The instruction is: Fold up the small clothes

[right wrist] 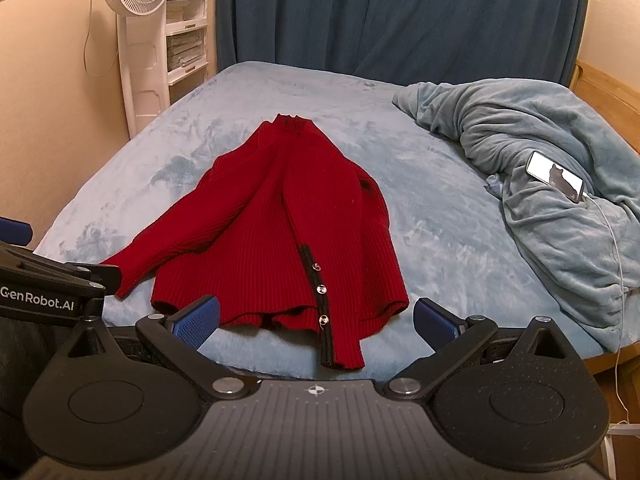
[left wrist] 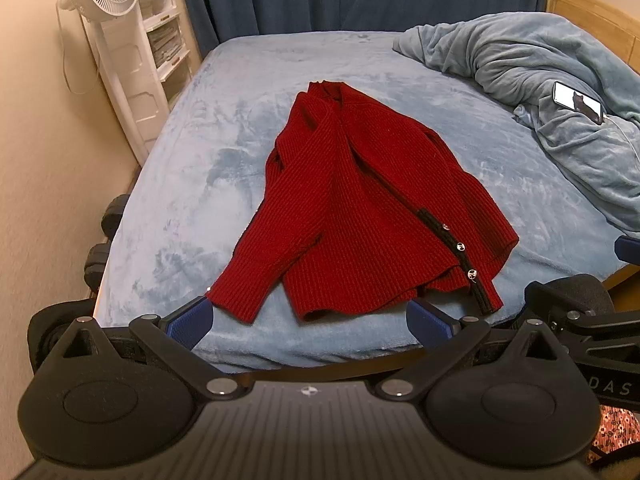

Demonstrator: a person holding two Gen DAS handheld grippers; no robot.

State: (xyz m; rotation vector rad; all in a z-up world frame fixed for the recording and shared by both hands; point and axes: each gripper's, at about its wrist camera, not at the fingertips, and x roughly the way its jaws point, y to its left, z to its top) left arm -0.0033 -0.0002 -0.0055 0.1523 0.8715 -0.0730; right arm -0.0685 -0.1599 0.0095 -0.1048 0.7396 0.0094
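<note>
A red ribbed knit cardigan [left wrist: 360, 208] [right wrist: 288, 232] lies on the light blue bed [left wrist: 192, 184] [right wrist: 440, 240], collar away from me, hem near the front edge. Its black button band with three silver buttons [left wrist: 460, 247] [right wrist: 322, 289] runs down to the hem. One sleeve [left wrist: 260, 256] [right wrist: 172, 236] is laid diagonally across the left side. My left gripper [left wrist: 310, 320] is open, just short of the hem and sleeve cuff, touching nothing. My right gripper [right wrist: 316, 320] is open too, its blue pads either side of the hem near the button band.
A crumpled grey-blue blanket [left wrist: 540, 80] [right wrist: 540, 184] is heaped at the right, with a lit phone [left wrist: 578, 102] [right wrist: 554, 176] and its cable on it. A white standing fan [left wrist: 112, 12] [right wrist: 140, 20] and shelves stand at the left by the wall. Dark blue curtains [right wrist: 400, 12] hang behind.
</note>
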